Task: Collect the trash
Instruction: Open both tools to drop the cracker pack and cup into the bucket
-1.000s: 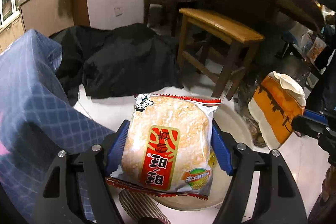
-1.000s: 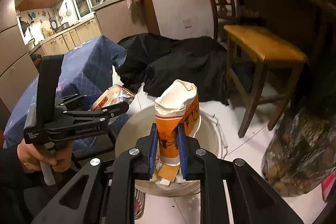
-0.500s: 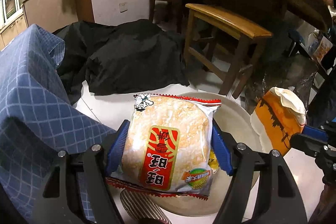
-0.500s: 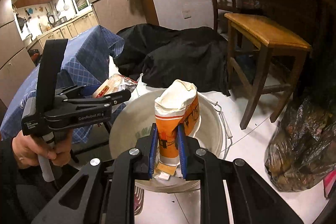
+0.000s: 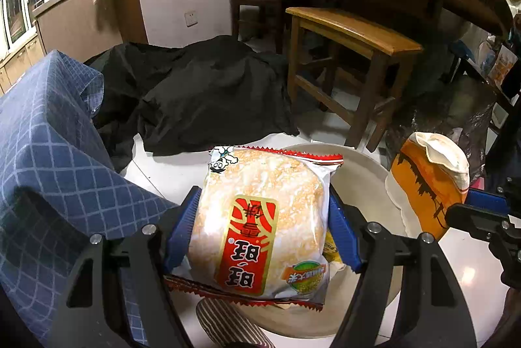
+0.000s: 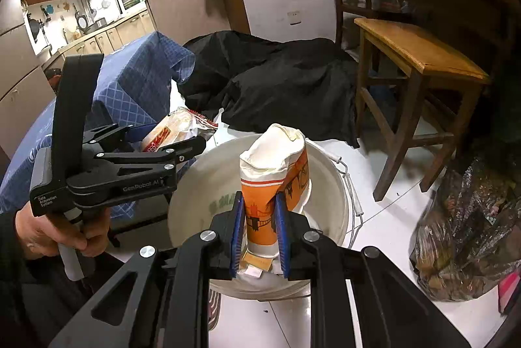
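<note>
Fingers of the left gripper (image 5: 263, 237) pinch a glossy cracker packet (image 5: 260, 227); right gripper (image 6: 259, 237) squeezes a crumpled paper cup (image 6: 276, 181).

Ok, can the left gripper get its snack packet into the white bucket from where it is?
Probably yes: the left gripper holds the snack packet over the white bucket's near rim, nothing under it; the crushed cup fills the other side.

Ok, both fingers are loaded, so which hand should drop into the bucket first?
Right, probably. The right gripper holds the crushed paper cup directly over the white bucket. The left gripper holds its rice cracker packet nearer the rim.
</note>
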Tool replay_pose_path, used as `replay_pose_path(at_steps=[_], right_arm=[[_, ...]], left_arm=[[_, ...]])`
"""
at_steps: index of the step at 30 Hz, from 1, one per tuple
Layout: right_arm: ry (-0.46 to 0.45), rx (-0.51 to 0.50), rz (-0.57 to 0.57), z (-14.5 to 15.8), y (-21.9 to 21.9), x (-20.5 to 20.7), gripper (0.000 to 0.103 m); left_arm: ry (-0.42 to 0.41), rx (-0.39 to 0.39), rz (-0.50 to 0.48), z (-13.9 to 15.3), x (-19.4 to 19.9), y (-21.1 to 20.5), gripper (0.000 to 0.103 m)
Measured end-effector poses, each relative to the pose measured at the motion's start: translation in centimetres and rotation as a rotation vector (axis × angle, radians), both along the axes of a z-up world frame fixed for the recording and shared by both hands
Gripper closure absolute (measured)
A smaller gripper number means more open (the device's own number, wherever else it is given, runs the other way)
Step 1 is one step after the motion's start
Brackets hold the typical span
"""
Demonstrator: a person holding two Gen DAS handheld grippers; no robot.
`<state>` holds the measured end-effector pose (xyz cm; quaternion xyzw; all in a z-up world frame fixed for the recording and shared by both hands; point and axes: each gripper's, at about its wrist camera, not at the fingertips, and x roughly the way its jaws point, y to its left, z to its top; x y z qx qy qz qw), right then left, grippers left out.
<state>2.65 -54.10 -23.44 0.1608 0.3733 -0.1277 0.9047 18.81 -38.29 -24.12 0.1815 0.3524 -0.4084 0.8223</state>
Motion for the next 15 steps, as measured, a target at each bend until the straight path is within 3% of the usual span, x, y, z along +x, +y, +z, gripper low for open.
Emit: replay_pose_path(at_steps=[15], right_arm=[[0.009, 0.006, 0.012, -0.47, -0.34, 0.82, 0.084]], left_arm=[[-0.005, 0.012, 0.007, -0.13, 0.14, -0.16, 0.033]])
